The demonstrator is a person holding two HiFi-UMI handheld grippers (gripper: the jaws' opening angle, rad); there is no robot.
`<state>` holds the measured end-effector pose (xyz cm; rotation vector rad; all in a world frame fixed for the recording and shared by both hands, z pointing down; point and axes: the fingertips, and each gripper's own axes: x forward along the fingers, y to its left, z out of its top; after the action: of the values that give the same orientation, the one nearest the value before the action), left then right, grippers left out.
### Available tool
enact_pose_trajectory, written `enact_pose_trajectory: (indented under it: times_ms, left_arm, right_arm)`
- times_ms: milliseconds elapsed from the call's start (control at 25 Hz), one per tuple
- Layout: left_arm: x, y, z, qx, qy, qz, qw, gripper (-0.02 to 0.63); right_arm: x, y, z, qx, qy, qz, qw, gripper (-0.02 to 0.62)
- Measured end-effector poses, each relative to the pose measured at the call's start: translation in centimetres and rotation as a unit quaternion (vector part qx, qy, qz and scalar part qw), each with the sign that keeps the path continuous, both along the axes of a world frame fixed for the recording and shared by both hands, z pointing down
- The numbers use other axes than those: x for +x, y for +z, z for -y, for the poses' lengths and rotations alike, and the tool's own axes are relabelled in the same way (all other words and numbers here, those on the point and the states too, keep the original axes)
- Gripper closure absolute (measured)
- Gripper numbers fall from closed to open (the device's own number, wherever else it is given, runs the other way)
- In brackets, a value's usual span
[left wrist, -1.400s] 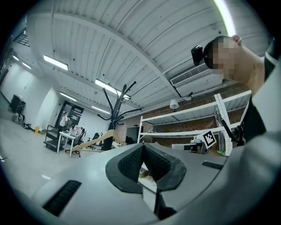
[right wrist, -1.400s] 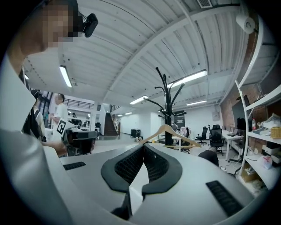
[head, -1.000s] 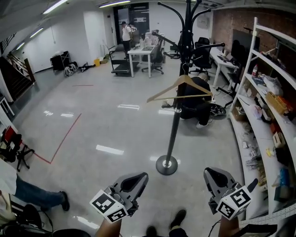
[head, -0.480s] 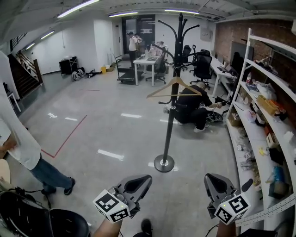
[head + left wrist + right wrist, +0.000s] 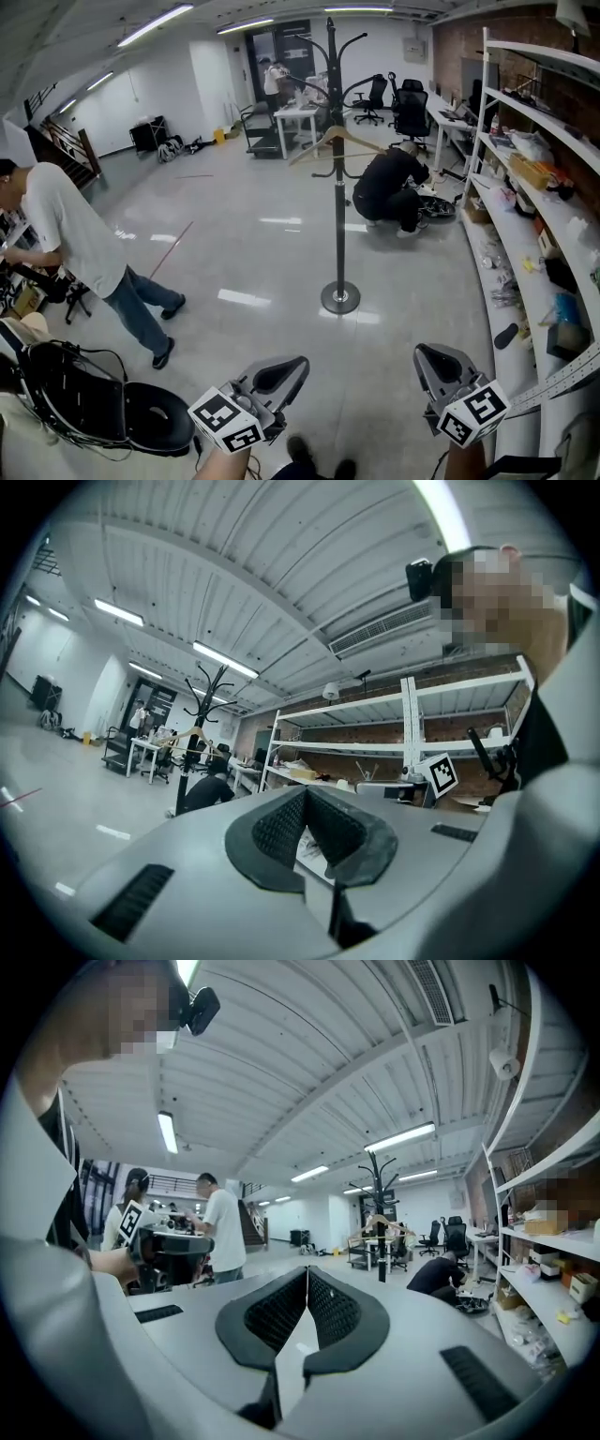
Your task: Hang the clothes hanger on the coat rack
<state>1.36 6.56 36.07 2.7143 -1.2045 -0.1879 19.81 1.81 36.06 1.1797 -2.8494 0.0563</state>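
The black coat rack [image 5: 338,197] stands on the glossy floor in the middle of the room, well ahead of me. A wooden clothes hanger [image 5: 330,139] hangs from one of its upper arms. Low in the head view, my left gripper [image 5: 292,365] and right gripper [image 5: 425,352] both point toward the rack, far short of it. Each is shut with nothing between its pads. The left gripper view shows its jaws [image 5: 305,795] closed, with the rack [image 5: 185,775] and hanger [image 5: 187,737] small at the left. In the right gripper view, rack [image 5: 380,1260] and hanger [image 5: 379,1220] lie beyond the closed jaws [image 5: 307,1273].
A person in a white shirt [image 5: 80,239] stands at the left beside an open black case [image 5: 103,408]. Another person in black [image 5: 389,183] crouches just right of the rack. White shelving [image 5: 539,202] runs along the right wall. Desks and chairs [image 5: 298,117] stand at the back.
The rack and hanger have drawn farther away and look smaller as I moved back. A person in white has come into view at the left. Both grippers stay shut.
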Motion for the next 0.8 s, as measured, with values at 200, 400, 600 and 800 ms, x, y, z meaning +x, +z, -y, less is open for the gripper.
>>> enact_pose_trajectory:
  times_ms: [200, 400, 600, 800]
  left_arm:
    - [-0.3, -0.5, -5.7, -0.007, -0.001, 0.007, 1.0, 0.604]
    - [-1.0, 1.0, -12.1, -0.017, 0.014, -0.001, 0.9997, 0.604]
    - [-4.1, 5.4, -20.3, -0.059, 0.017, -0.015, 0.998, 0.604]
    - [-6.2, 5.5, -25.7, -0.068, 0.009, -0.032, 0.9972, 0.604]
  right_arm:
    - [-1.4, -1.4, -5.2, 0.014, -0.01, 0.013, 1.0, 0.586]
    - [-3.0, -1.1, -11.0, 0.015, -0.01, -0.001, 1.0, 0.586]
    - [-5.3, 2.3, -19.0, -0.029, 0.01, -0.007, 0.999, 0.586]
    - [-7.1, 2.7, -25.9, -0.048, 0.01, -0.008, 0.999, 0.586]
